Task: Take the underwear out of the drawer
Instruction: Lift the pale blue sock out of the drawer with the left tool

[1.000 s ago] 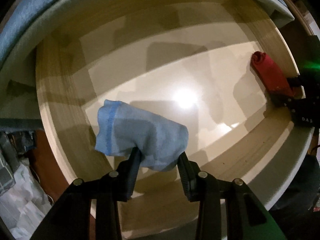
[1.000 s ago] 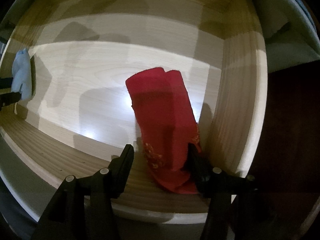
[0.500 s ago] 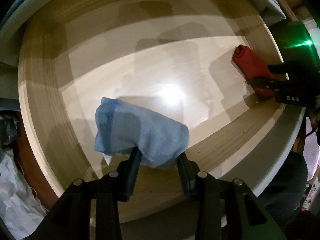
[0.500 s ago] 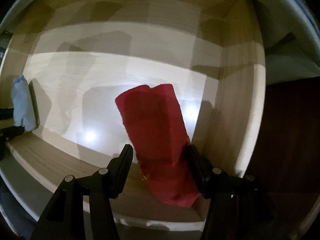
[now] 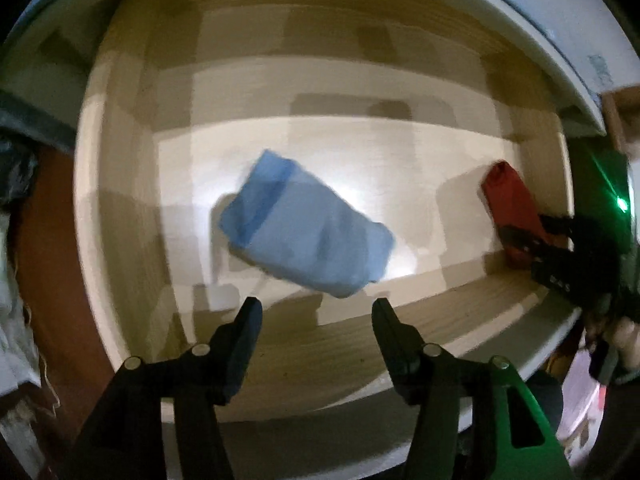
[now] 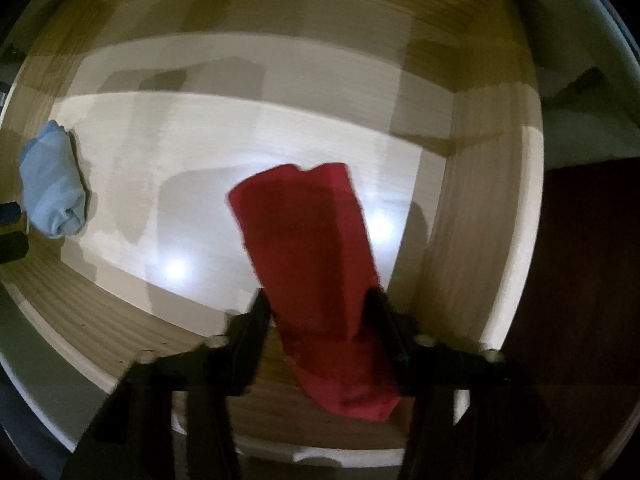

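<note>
Left wrist view motion-blurred overall. Blue underwear [image 5: 306,232] ahead of the left gripper [image 5: 316,310] is smeared; folds and waistband edge unreadable, and whether it lies on the drawer [image 5: 120,200] floor or is in mid-air can't be told. Red underwear [image 5: 514,216], far right of that gripper: near end hidden behind the right gripper [image 5: 536,236]. Small lettering on that gripper's body too blurred to read. A hand [image 5: 624,336] at the right edge is cut off. Clutter left of the drawer is dark, possibly cloth. Right wrist view: gripper fingers [image 6: 256,320] blurred, red underwear's pinched part hidden between them; drawer front cut off by the bottom edge.
</note>
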`<state>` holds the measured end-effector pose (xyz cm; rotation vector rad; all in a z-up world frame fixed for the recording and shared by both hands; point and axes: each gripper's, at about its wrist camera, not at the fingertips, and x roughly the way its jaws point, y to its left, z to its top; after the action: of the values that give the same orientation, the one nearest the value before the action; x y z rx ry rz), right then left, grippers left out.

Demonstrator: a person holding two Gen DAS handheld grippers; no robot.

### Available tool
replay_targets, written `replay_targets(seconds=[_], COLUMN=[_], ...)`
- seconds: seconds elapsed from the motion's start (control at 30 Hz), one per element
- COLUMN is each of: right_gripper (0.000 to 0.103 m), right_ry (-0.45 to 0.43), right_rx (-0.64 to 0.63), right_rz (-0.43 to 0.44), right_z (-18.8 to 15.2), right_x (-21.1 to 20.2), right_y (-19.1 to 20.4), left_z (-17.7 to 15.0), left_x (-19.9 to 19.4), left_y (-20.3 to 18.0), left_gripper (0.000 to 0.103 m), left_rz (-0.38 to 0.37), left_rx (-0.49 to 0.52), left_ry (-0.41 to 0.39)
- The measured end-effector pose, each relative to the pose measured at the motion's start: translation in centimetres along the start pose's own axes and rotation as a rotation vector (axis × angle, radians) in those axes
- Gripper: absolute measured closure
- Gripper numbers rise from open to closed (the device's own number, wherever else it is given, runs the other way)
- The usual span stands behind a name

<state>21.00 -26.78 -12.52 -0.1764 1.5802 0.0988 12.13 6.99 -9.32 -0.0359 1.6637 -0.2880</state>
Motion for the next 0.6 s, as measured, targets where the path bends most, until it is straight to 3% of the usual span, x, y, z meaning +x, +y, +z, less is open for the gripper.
replay_targets(seconds=[0.17, 0.33, 0.43, 0.47, 0.6], right_gripper=[0.069, 0.069, 0.068, 0.068, 0.068], right_ry=[-0.014, -0.019, -0.023, -0.025, -0.028], right_rx=[0.043, 0.03, 0.015, 0.011, 0.011], right_rz=[0.036, 0.029, 0.017, 0.015, 0.019], right_z=[-0.5, -0.5, -0.4, -2.2, -2.4], right_x=[-0.5, -0.7, -0.5, -0.4, -1.4], right_y=[0.0, 0.8, 1.2, 0.7, 1.5], left_z=[0.7, 0.9, 1.2, 1.5, 2.1], left_x=[0.6, -0.4, -0.6, -0.1, 1.6], left_y=[-0.2, 0.0, -0.4, -0.6, -0.8], left_gripper=[0.045, 0.045, 0.044, 0.044, 0.044], left_rz=[-0.026, -0.081, -0.053, -0.028, 0.029], left_rx=[-0.119, -0.243, -0.278, -0.275, -0.261], left_ry=[-0.021, -0.099, -0.144, -0.137, -0.066])
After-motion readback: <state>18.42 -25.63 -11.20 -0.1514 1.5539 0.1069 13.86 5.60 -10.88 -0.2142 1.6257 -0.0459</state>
